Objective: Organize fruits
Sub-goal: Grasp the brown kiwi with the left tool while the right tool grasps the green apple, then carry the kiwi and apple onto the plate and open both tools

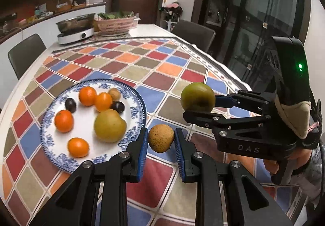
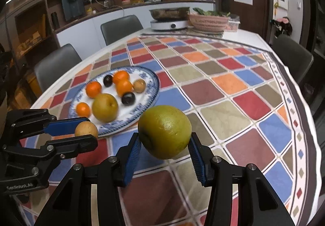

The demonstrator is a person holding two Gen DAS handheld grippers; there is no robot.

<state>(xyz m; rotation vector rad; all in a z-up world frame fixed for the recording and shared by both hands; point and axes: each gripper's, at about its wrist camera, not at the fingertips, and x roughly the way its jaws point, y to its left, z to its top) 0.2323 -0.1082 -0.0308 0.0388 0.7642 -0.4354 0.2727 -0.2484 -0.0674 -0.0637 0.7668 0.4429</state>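
While both fruits are carried clear of the tablecloth (image 1: 154, 75), the relation that governs the coming move is judged to be the bearing of the blue-and-white plate (image 1: 140, 102) from each claw. In the left wrist view the plate is seen ahead and to the left of the left gripper (image 1: 161, 140), its near rim just beside the left pad. The left gripper is closed on a small tan fruit (image 1: 161, 139), which is pinched between the blue pads at their tips. The right gripper (image 2: 165, 145) is clamped on a large green fruit (image 2: 165, 131), held across its width; no long axis worth noting is seen, since both fruits are nearly round. From the right wrist view the plate (image 2: 151, 75) lies ahead and to the left, with the left gripper (image 2: 86, 132) between the right claw and the near rim. The left hand is therefore judged the nearer to the plate.

On the plate four oranges, two dark plums, a small tan fruit and a large yellow-green pear (image 1: 109, 126) are noted. Free space is seen mainly at the left of the plate and along its near rim. Crowding beside the pear is judged the chief risk to a placement.
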